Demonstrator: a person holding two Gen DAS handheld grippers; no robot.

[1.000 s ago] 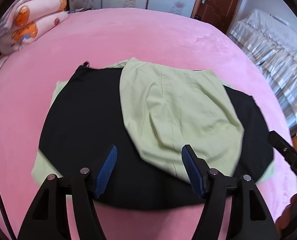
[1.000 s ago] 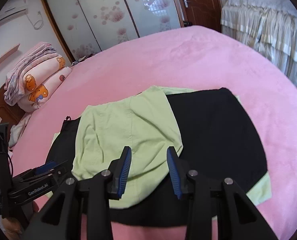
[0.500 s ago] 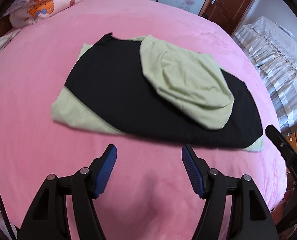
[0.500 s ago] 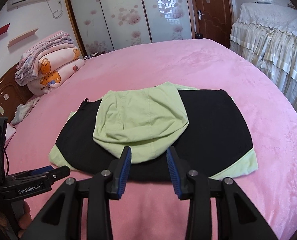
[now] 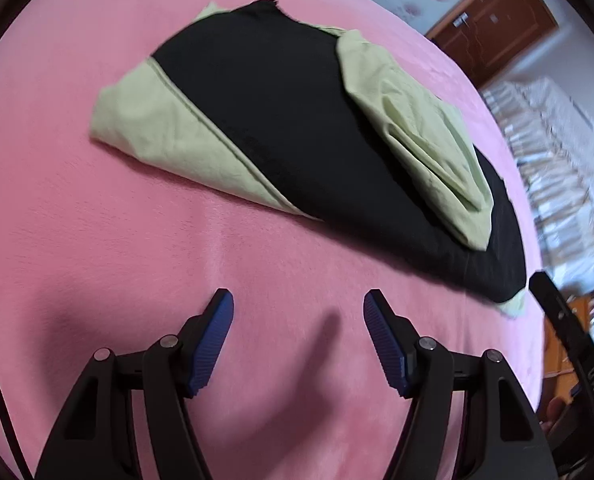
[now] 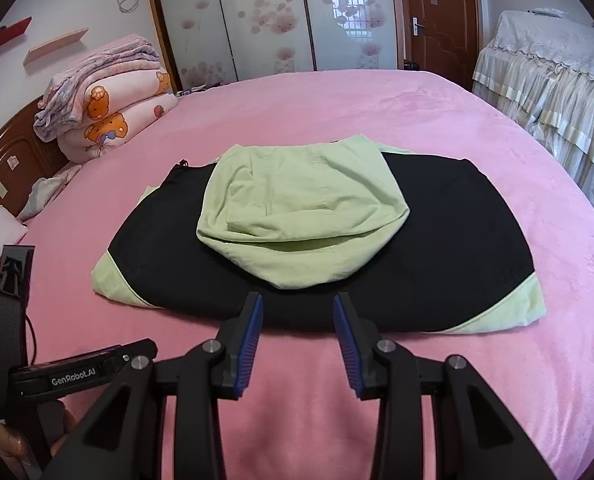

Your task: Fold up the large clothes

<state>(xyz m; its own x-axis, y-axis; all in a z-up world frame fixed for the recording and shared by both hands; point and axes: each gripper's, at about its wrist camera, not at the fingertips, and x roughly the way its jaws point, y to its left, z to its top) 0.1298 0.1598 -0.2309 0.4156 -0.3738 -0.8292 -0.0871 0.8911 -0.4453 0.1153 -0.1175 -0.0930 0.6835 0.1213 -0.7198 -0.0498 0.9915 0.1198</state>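
A black and pale green garment (image 6: 457,240) (image 5: 277,120) lies folded flat on the pink bed (image 6: 337,104) (image 5: 97,260). A pale green hood-like flap (image 6: 297,216) (image 5: 425,140) rests on its black middle. My left gripper (image 5: 298,300) hangs open over bare pink cover, short of the garment's near edge, with nothing between its blue pads. My right gripper (image 6: 298,304) is open too, its fingertips just in front of the garment's near black edge, holding nothing. The left gripper's body (image 6: 69,376) shows at the lower left of the right wrist view.
Folded pink blankets (image 6: 109,108) are stacked at the bed's far left by a wooden headboard (image 6: 5,160). A second bed with a white frilled cover (image 6: 545,80) stands on the right. Wardrobe doors (image 6: 265,16) and a brown door (image 6: 437,12) lie beyond.
Both grippers have drawn back from over the garment to the pink cover in front of it. The left one also dropped lower and rolled, so the garment now looks tilted.
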